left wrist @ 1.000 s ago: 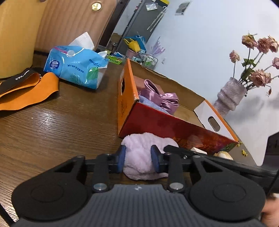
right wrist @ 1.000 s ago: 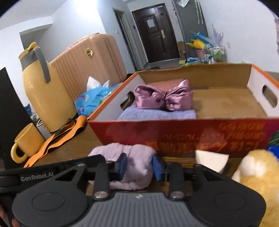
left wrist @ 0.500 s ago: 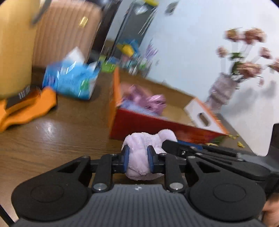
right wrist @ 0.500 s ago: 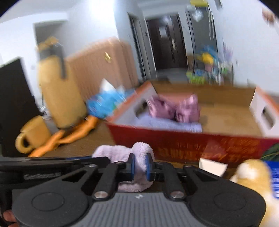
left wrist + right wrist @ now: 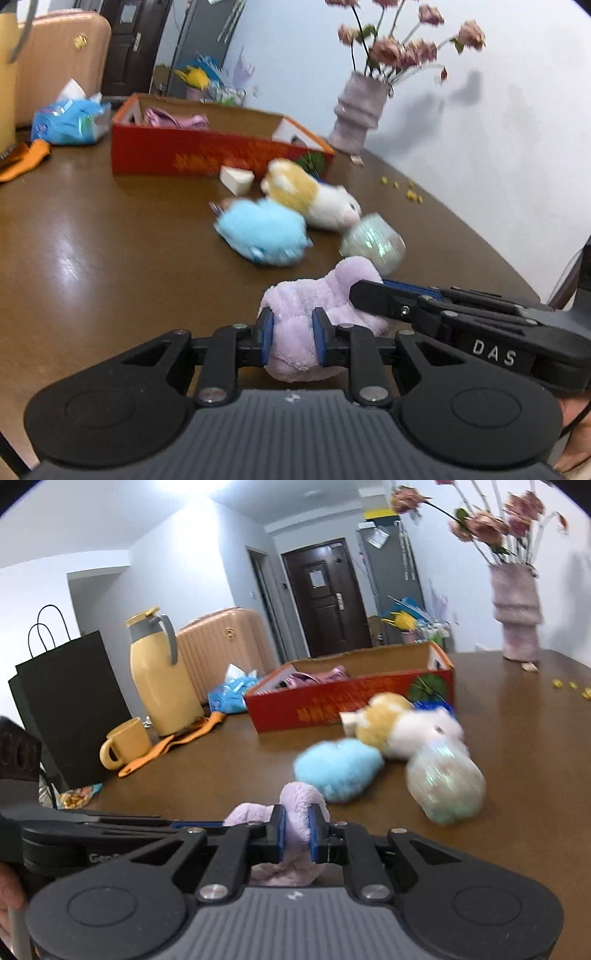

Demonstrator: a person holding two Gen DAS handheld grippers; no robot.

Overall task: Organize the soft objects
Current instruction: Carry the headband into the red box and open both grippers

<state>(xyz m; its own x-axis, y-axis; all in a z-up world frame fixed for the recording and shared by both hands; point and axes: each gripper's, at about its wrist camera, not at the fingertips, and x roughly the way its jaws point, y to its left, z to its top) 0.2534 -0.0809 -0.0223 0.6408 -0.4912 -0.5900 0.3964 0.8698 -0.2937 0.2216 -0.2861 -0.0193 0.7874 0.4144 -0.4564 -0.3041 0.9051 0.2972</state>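
lilac plush cloth [image 5: 295, 325] | bunched, pinched at both ends | above brown table [image 5: 110, 258]

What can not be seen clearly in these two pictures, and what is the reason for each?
- Lower part of the lilac cloth: left wrist view, hidden behind the left hand-held gripper.
- Contents of the red box: both views, its front wall covers most of them.
- Printing on the box front: blurred.
- Shiny pale green object: right wrist view, too blurred to identify.
- Yellow bits on the table: too small.
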